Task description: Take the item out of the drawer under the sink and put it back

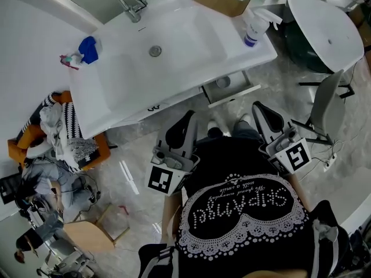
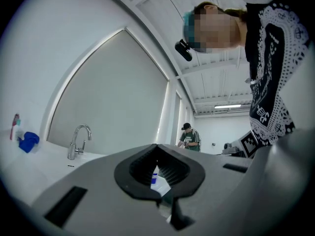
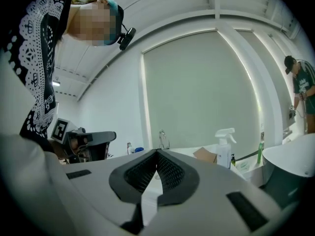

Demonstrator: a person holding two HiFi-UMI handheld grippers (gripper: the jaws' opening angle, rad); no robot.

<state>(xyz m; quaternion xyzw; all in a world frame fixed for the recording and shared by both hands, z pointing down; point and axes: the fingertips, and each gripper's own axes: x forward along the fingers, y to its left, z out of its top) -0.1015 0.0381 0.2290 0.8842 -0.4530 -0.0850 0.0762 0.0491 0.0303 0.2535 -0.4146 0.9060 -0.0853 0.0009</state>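
Note:
The drawer [image 1: 231,87] under the white sink counter [image 1: 174,83] stands pulled out a little, and a small grey round item [image 1: 223,82] shows inside it. Both grippers are held close to the person's chest, well short of the drawer, and point toward the sink. My left gripper [image 1: 186,120] [image 2: 157,146] has its jaws together with nothing between them. My right gripper [image 1: 261,110] [image 3: 157,151] is also shut and empty. The person's feet stand on the floor just below the drawer.
On the counter are a faucet [image 1: 132,6] [image 2: 78,140], a spray bottle [image 1: 253,30] [image 3: 225,149], a cardboard piece [image 1: 220,0] and a blue object [image 1: 88,49]. A white tub [image 1: 324,30] and a chair [image 1: 324,106] stand at the right, an orange seat with clothes [image 1: 58,135] at the left.

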